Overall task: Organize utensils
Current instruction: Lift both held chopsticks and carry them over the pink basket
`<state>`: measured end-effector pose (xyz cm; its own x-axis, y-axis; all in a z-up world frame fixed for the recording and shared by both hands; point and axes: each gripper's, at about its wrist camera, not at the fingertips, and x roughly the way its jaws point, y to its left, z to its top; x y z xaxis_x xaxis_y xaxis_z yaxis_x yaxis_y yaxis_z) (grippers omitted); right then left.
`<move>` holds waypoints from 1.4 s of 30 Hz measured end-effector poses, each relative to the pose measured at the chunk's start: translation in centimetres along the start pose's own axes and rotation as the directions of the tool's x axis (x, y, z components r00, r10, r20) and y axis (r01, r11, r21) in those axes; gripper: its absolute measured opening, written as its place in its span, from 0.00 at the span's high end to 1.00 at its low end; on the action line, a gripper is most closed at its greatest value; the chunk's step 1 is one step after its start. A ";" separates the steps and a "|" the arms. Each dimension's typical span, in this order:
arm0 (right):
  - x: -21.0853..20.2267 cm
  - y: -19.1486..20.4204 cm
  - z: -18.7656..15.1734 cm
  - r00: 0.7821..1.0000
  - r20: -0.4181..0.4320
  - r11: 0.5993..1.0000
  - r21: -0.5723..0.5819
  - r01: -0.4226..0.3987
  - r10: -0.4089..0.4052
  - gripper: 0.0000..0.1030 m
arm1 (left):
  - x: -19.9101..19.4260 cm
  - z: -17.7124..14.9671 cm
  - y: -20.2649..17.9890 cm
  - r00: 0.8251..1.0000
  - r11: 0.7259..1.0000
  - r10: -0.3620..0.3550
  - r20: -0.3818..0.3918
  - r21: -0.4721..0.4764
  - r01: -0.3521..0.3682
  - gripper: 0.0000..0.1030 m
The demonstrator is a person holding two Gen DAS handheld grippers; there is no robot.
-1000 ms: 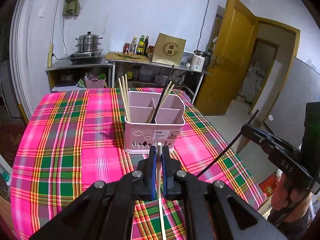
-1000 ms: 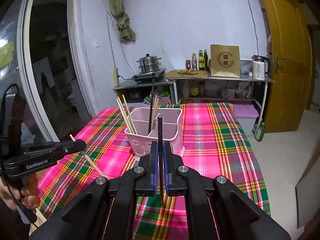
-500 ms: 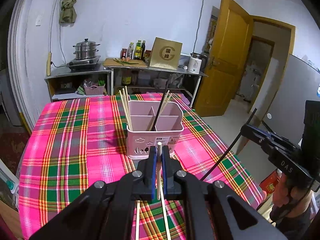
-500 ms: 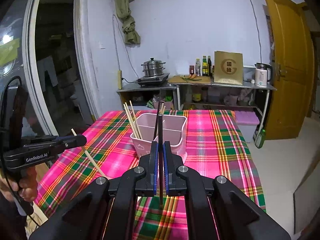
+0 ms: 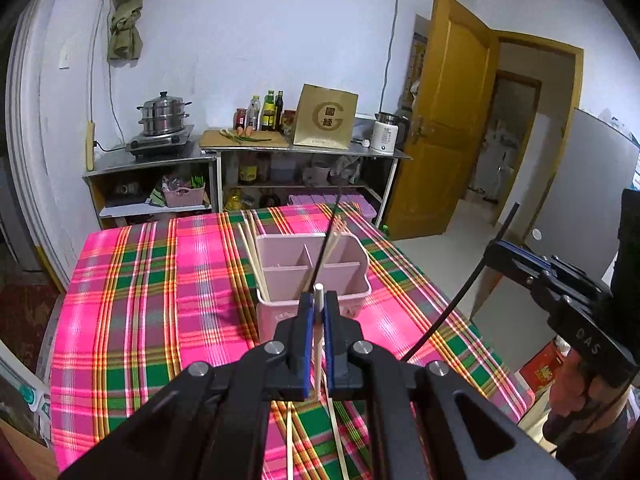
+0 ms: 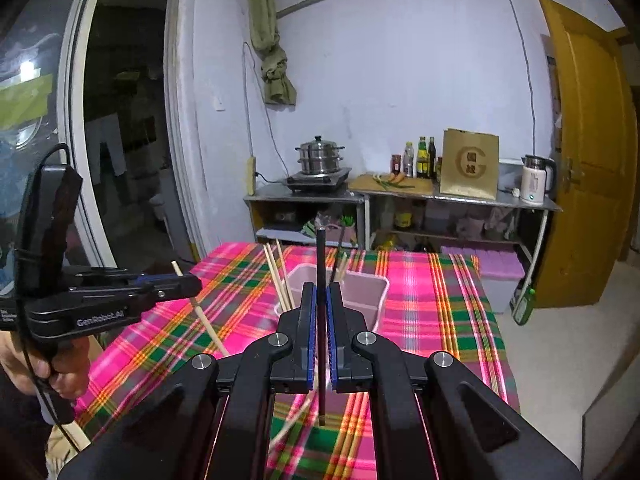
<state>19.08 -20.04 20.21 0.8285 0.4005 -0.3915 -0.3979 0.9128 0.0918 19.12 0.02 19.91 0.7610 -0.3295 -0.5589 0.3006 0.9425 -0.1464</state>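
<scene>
Your left gripper (image 5: 319, 309) is clamped on a pale wooden chopstick (image 5: 318, 344), the blue pads pressing it from both sides – its blunt tip stands just above them and the shaft runs down and back toward you over the plaid tablecloth (image 5: 152, 304). Your right gripper (image 6: 321, 309) is clamped the same way on a black chopstick (image 6: 320, 320), which stands close to upright, its top well above the pads and its lower end hanging beneath them, clear of the cloth.

The pink utensil caddy (image 5: 320, 276) sits on the table just beyond your left gripper, near the middle of the cloth, divided into compartments. Pale chopsticks (image 5: 251, 256) lean out of its left side; one black stick and a few more pale ones lean from a compartment toward the far right, though which one exactly is hard to tell. More pale chopsticks (image 5: 335, 436) lie loose on the cloth at the near edge, beneath your left gripper.

From the left camera your right gripper shows at the right edge, its black stick slanting down toward the table; from the right camera the left gripper shows at the left edge, your hand (image 6: 56, 364) wrapped around its handle.
</scene>
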 end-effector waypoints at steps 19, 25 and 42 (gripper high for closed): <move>5.2 -0.4 5.9 0.995 0.088 0.999 0.038 -0.039 0.035 0.95 | 3.0 7.5 2.2 0.996 0.999 0.048 0.081 -0.003 -0.048 0.95; 7.5 -0.6 6.4 0.995 0.088 0.998 0.051 -0.047 0.042 0.95 | 4.8 8.0 2.9 0.995 0.999 0.048 0.085 -0.008 -0.048 0.95; 12.4 -1.5 3.6 0.999 0.008 0.996 0.075 -0.046 0.046 0.95 | 10.0 5.4 4.0 0.999 0.999 0.038 -0.009 -0.031 -0.039 0.95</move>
<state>31.32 -16.14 18.52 0.8126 0.4425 -0.3794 -0.4052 0.8967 0.1780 31.03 0.22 18.18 0.7666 -0.2925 -0.5716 0.2526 0.9558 -0.1503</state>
